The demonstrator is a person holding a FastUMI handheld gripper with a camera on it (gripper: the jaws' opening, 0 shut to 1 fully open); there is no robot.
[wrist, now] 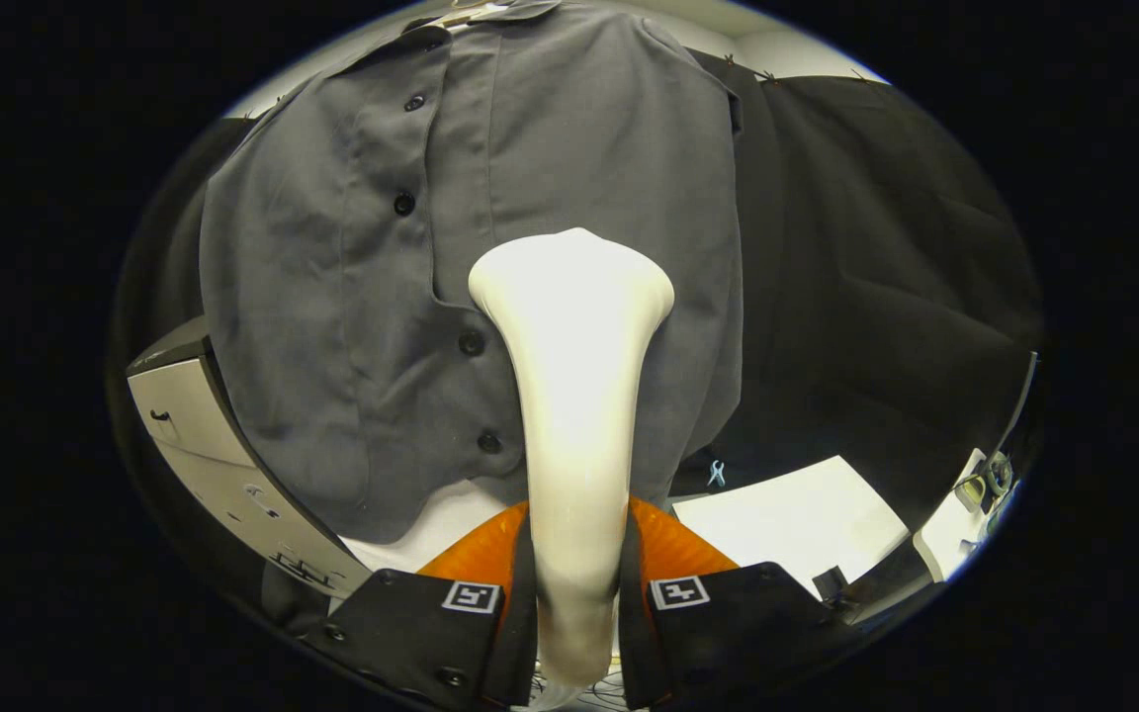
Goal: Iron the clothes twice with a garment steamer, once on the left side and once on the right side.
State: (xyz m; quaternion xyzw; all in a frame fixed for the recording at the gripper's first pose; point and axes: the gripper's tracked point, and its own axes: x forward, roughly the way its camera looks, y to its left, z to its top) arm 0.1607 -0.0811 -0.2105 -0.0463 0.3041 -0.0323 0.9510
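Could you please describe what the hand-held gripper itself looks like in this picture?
The hand-held gripper shows two broad, flat-sided fingers that flare wide toward its body. Each finger carries a small square black-and-white marker on its upper face, and round screw heads sit near the lower left corner. A few thin cables run below, between the fingers.

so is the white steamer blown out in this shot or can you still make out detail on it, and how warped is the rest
In the gripper view, the steamer clamped in the claw is overexposed along its head and neck, so surface detail is lost; the grey shirt stays evenly lit with creases and buttons sharp; fisheye bending curves the white cabinet beside the shirt.
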